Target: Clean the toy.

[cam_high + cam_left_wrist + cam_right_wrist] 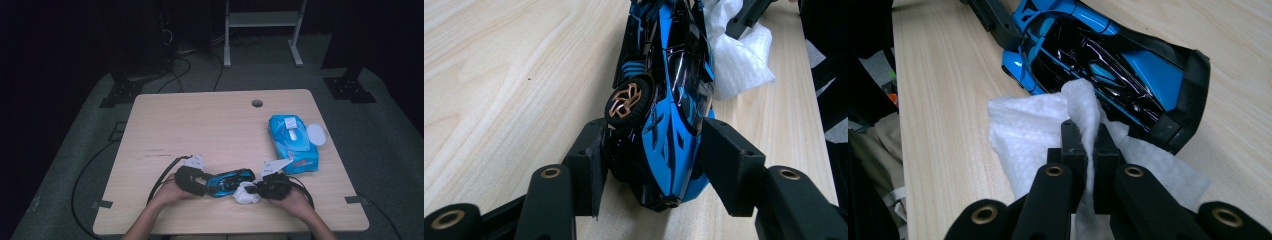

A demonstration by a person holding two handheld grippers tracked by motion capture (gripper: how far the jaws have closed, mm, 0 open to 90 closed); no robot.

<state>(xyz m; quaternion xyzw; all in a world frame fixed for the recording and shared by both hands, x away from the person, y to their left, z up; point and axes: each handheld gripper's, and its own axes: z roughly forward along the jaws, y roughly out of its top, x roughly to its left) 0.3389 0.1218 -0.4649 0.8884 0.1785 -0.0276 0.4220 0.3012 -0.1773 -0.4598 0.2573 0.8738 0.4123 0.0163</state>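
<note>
wooden table (200,130): wipes pack (292,143), toy car (229,182), wipe (246,194)

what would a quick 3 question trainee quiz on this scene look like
1. True or false: the left tool is clamped on the blue toy car.
2. What does the right tool hold? A) white wipe B) pen C) cup
3. Fill in: the blue wipe pack lies on the table with its lid ____.

Key:
1. True; the jaws press both sides of the car.
2. A, the white wipe, touching the car.
3. Open.
</note>
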